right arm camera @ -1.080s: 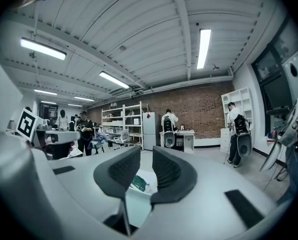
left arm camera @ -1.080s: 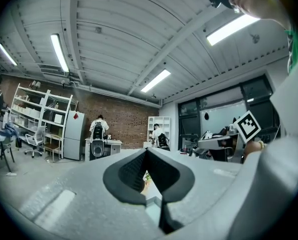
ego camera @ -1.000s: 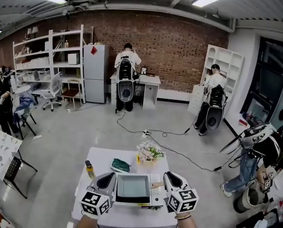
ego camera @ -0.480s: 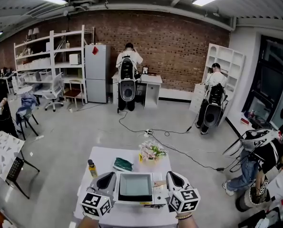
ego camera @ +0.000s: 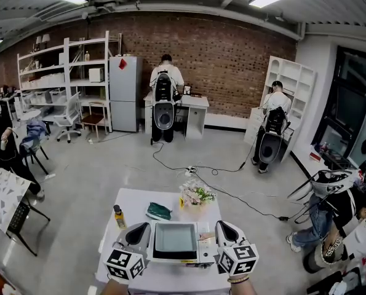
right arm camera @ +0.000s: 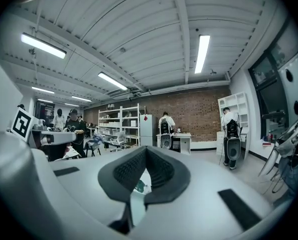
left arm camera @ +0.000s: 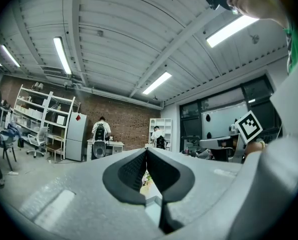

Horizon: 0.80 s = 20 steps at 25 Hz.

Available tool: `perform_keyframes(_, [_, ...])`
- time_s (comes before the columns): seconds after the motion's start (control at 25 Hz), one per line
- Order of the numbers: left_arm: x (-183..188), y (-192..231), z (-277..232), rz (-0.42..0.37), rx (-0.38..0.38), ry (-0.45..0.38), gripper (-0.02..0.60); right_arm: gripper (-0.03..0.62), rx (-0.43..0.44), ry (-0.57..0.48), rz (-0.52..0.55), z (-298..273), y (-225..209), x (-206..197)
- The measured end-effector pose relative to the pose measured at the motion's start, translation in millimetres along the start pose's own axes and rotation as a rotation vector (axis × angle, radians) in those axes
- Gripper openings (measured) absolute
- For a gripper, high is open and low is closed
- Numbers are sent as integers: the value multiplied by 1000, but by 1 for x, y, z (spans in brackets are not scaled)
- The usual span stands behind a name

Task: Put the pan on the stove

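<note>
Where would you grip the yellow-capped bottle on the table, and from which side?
Grip the bottle round its dark body, just below the cap, with the jaws level: it stands upright and is narrow. Come from its left, by the table's open edge, since the green object lies to its right.

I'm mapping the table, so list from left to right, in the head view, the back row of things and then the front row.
Back row: small yellow bottle → dark green item → bunch of flowers. Front row: left gripper → square pan → right gripper.
</note>
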<state>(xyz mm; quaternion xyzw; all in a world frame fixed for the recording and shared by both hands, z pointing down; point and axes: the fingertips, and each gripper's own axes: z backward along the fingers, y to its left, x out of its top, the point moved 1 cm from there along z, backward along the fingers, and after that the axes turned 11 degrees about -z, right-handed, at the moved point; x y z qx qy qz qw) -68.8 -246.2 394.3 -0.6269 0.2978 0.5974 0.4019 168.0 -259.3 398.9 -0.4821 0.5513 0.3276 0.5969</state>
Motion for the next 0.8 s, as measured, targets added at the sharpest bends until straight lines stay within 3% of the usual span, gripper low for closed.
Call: perform_keyframes(0.8, [-9, -2, 1, 14, -13, 14, 18, 0, -4, 37, -21, -2, 0, -12])
